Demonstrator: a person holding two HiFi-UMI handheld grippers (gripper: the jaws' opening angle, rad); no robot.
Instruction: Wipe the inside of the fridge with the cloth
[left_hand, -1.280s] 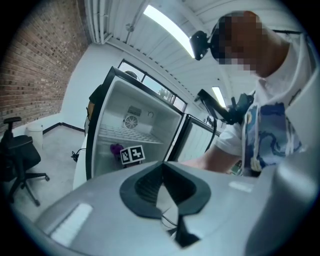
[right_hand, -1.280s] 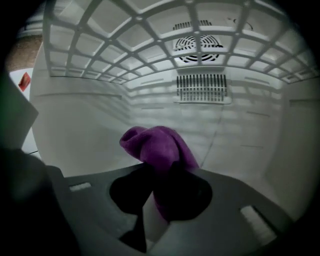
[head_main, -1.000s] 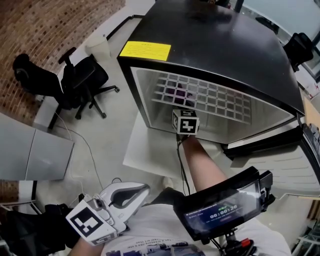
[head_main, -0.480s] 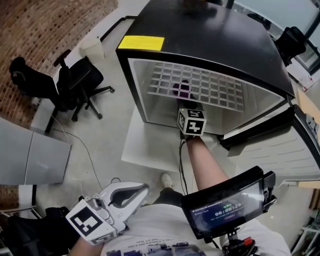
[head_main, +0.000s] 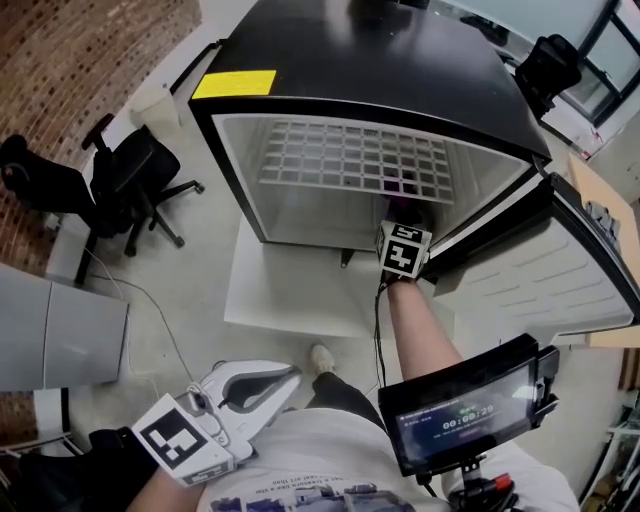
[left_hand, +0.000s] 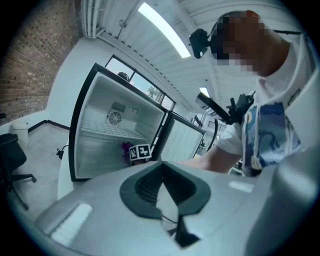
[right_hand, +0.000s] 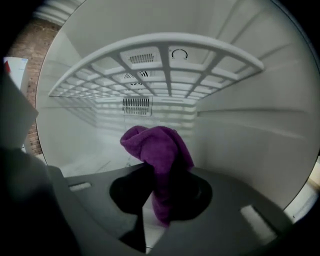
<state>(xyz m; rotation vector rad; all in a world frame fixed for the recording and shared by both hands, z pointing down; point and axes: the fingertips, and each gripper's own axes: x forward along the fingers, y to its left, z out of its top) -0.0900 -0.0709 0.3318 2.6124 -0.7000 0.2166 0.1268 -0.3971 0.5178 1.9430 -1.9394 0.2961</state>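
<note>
Your right claw (right_hand: 160, 172) is clamped on the purple cloth (right_hand: 155, 145) inside the fridge (head_main: 380, 60), beneath its wire shelf (right_hand: 165, 55); your left claw (left_hand: 163, 167) is closed, empty, near your waist.

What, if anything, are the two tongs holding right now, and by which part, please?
The right tongs pinch the purple cloth by its lower end, the rest bunched above the jaws. The left tongs are shut on nothing.

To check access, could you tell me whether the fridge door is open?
Open: the door is swung aside to the right, and the right gripper holds the cloth inside.
</note>
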